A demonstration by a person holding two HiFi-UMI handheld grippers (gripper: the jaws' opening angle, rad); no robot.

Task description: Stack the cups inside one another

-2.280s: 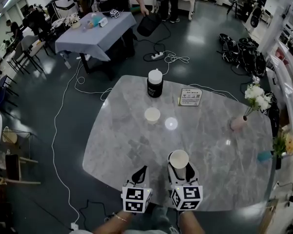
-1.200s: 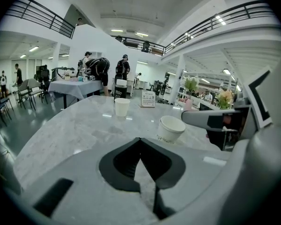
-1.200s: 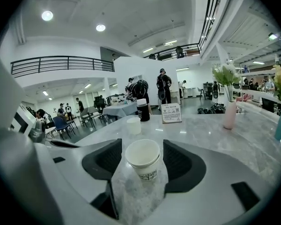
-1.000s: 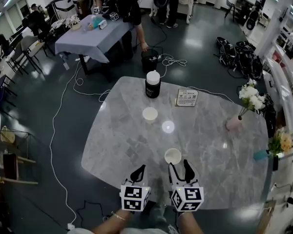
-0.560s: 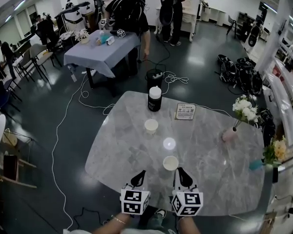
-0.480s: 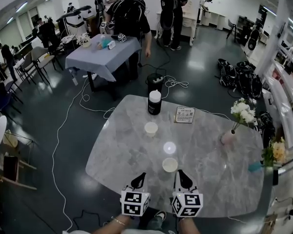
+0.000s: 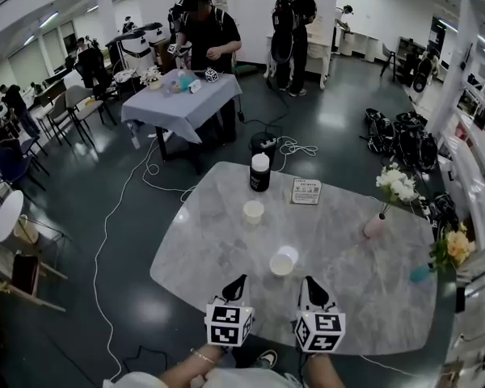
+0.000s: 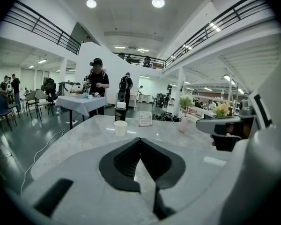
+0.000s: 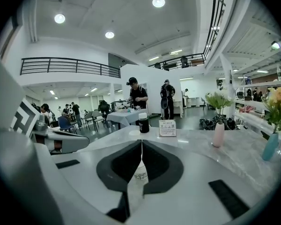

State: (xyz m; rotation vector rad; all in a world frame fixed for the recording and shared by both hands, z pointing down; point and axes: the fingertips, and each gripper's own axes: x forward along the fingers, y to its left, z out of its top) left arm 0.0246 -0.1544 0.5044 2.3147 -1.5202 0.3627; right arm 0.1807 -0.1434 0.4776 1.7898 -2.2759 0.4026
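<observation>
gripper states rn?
Left gripper: closed, empty.
Right gripper: just closed, empty; the near paper cup stands free ahead of it.

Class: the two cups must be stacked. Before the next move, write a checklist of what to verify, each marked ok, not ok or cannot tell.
1. Near cup upright on the table: ok.
2. Far cup upright, mouth up: ok.
3. Table between the cups bare: ok.
4. Right tongs open to grasp: not ok; jaws have just been closing, now shut, nothing between them.
5. Left tongs open: not ok; shut, empty.
6. Cups nest by size: cannot tell.
</observation>
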